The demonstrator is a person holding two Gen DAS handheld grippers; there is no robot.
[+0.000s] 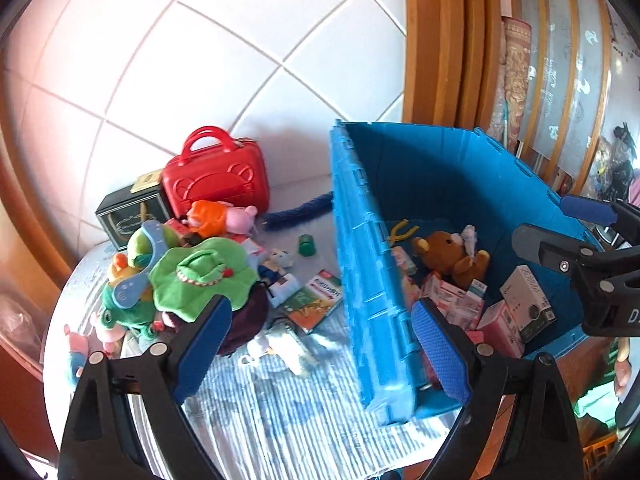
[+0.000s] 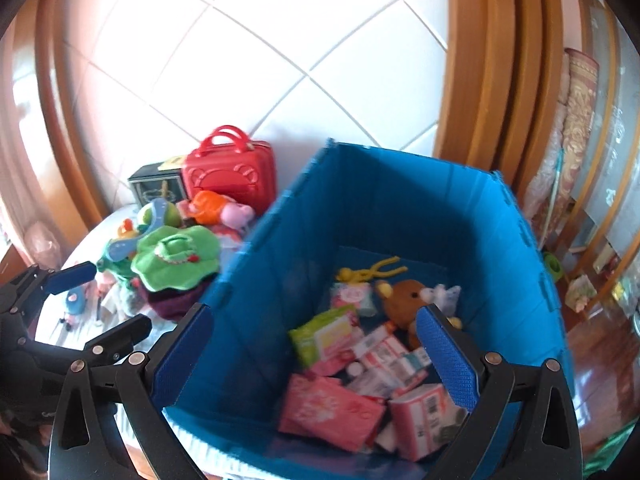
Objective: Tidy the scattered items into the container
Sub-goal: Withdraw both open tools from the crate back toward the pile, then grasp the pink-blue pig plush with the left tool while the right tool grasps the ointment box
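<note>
- Both of my grippers are spread wide and empty: the right gripper hangs over the blue crate, the left gripper just to its left, above the striped cloth.
- Below my right one, boxes and a brown bear are already in.
- Out past my left fingers, the green frog plush, green booklet, red case and more are left; I judge it about half done.

A deep blue crate is standing open, holding a brown teddy bear, yellow pliers and pink and white boxes. Beside it, plush toys, a red case and small packets are lying scattered.
</note>
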